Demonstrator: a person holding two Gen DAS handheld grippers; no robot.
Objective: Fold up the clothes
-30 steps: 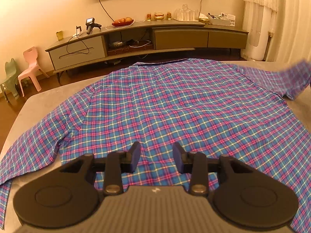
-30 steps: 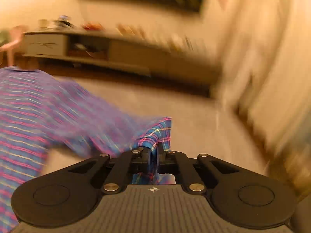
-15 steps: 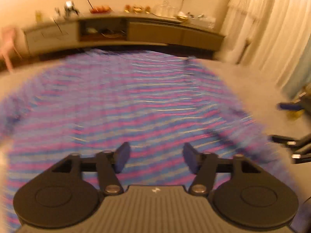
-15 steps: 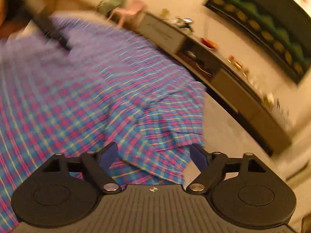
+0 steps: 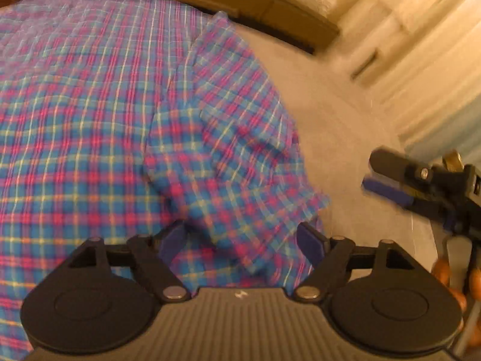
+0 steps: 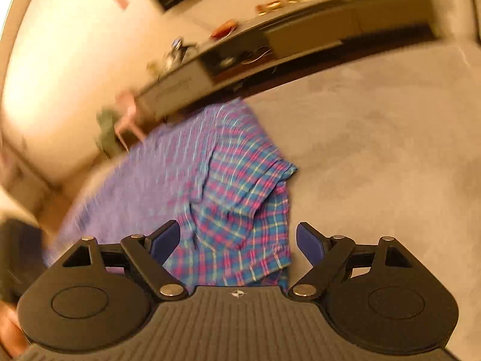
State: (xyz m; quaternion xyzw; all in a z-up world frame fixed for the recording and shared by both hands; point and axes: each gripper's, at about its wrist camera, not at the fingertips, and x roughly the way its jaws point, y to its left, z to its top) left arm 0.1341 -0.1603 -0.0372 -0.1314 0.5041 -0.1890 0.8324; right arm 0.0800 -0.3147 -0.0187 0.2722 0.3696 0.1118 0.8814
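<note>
Plaid shirt (image 5: 90, 105) lies spread flat on the grey bed surface (image 5: 339, 126), filling the left and centre of the left wrist view; its right sleeve (image 5: 234, 156) is folded in over the body, rumpled, cuff end near the right edge of the cloth. Left gripper (image 5: 242, 237) hovers over that sleeve, fingers wide, nothing pinched, cloth only lying under the gap. Its jaws have just been opening over the last second. Right gripper (image 6: 237, 237) is also wide and has just been opening; the sleeve (image 6: 240, 198) is below it, not gripped. In the left wrist view the right gripper (image 5: 421, 180) shows at far right, apart from the cloth. Judgement: the sleeve fold has just been laid and needs tidying, then comes the side fold. To do it well: pinch only the top layer at the sleeve edge, pull the wrinkles flat, keep the fold line parallel to the shirt's side. Frames are blurred, so exact cloth contact is unclear.
</note>
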